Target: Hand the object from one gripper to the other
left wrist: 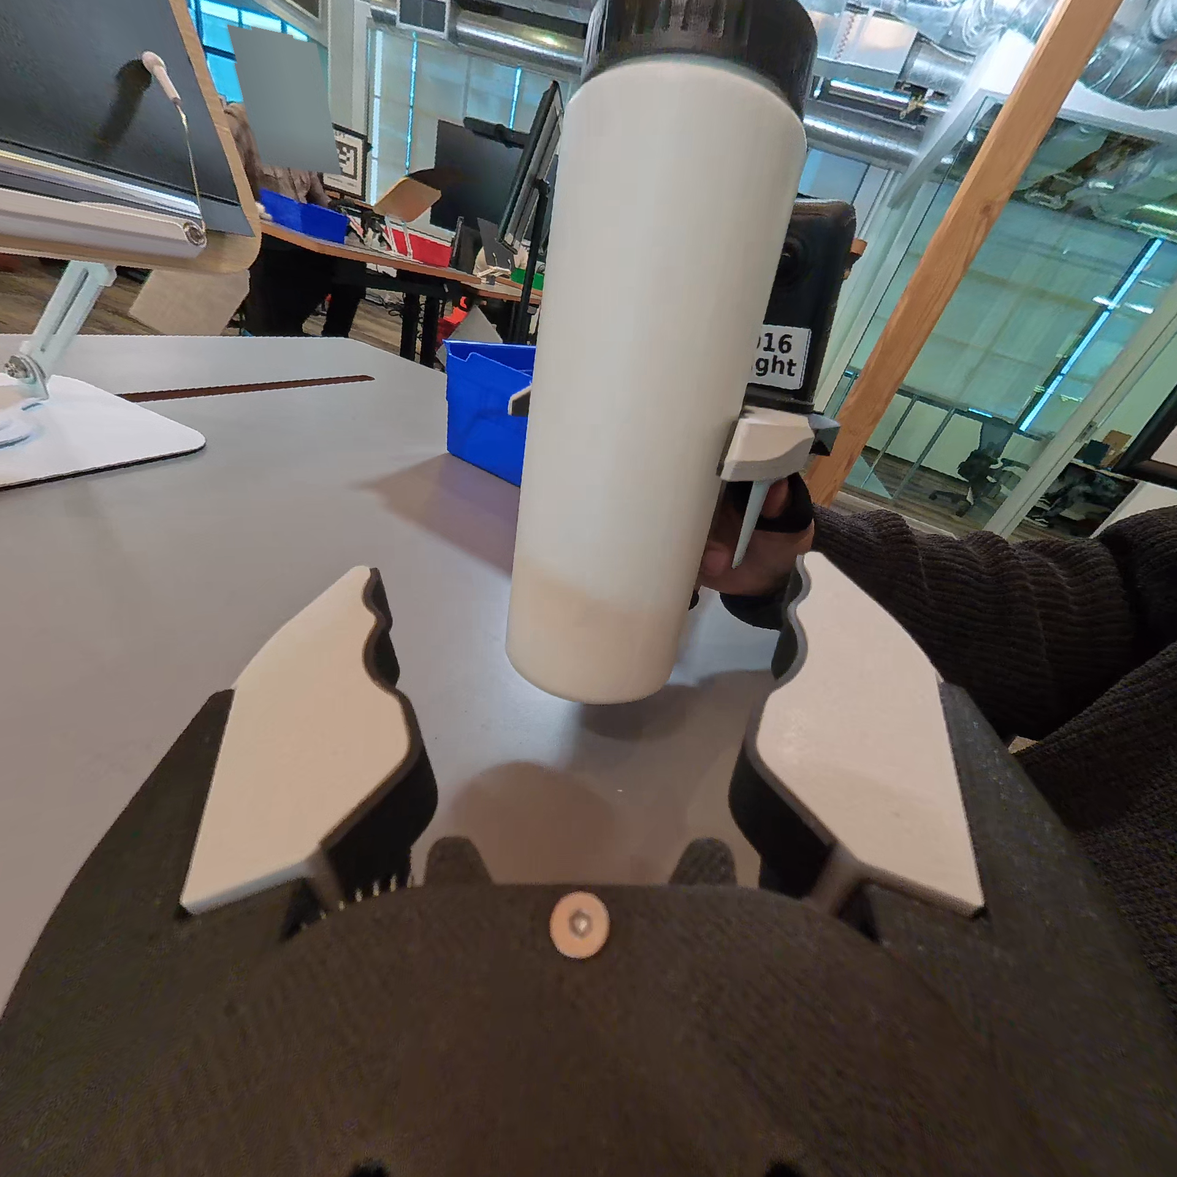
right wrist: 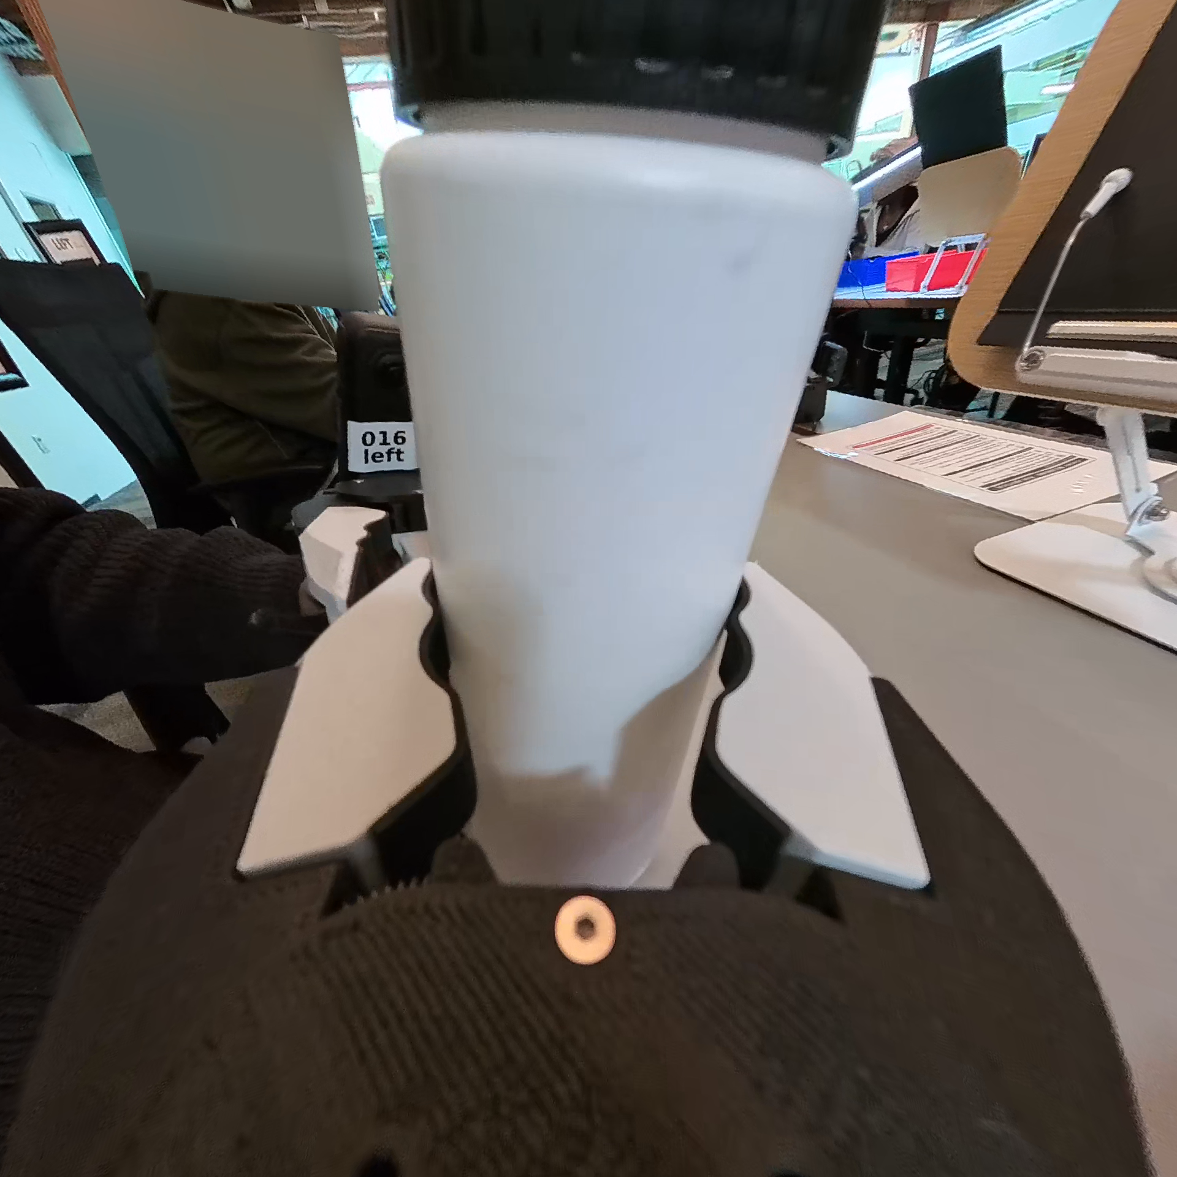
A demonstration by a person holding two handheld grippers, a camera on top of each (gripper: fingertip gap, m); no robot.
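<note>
Hanging above the grey table point(left wrist: 223, 541), the white bottle point(left wrist: 656, 356) with its black cap point(left wrist: 700, 25) sits upright between the fingers of the right gripper point(right wrist: 586, 669), which are closed against its lower body. The left gripper point(left wrist: 586, 637) faces it from the other side, its jaws spread wide and holding nothing, the bottle's base just ahead of its fingertips and not touching them. Beyond the bottle stands a blue bin point(left wrist: 484, 414); a white monitor stand point(left wrist: 76, 420) rests off to the left gripper's left.
</note>
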